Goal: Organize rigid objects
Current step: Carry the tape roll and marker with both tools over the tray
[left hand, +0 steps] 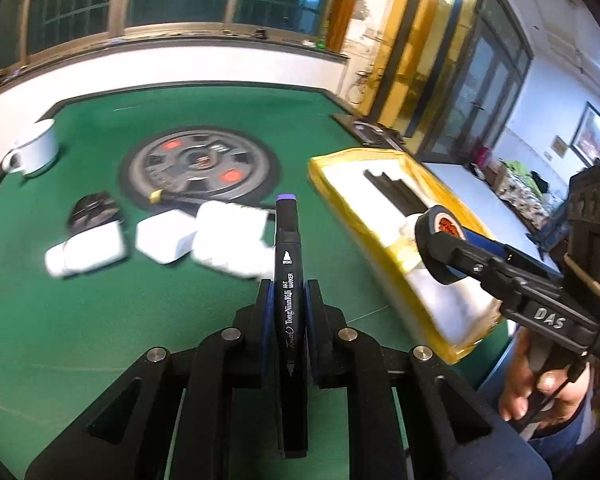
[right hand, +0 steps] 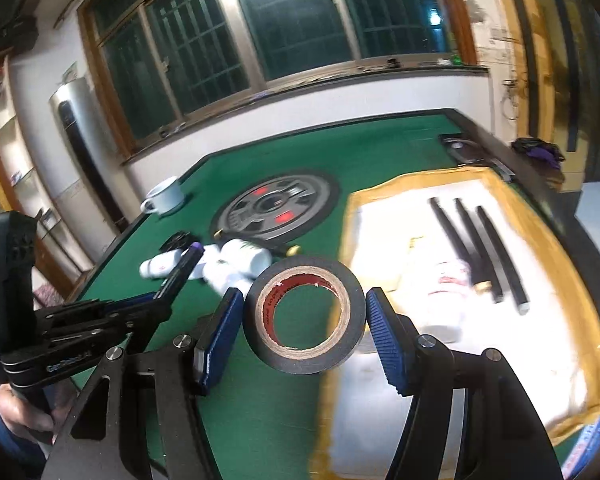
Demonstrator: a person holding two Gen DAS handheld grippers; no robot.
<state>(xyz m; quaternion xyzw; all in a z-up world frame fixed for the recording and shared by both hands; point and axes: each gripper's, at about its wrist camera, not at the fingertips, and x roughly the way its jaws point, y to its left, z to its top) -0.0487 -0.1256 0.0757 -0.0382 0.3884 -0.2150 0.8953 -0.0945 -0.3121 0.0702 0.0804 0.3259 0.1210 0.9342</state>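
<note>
table: green felt, white bottles and a mug loose on it
tray: yellow-rimmed, three black rods inside
tape roll: pinched between right gripper pads, above the tray's edge
marker: clamped upright in left gripper
risk: the round roll may swivel out
pose: both tilt downward

My tongs have ribbed blue rubbery pads and matt black plastic arms with shiny metal rivets, over the bench's matt green felt, beside a glossy white mug.
</note>
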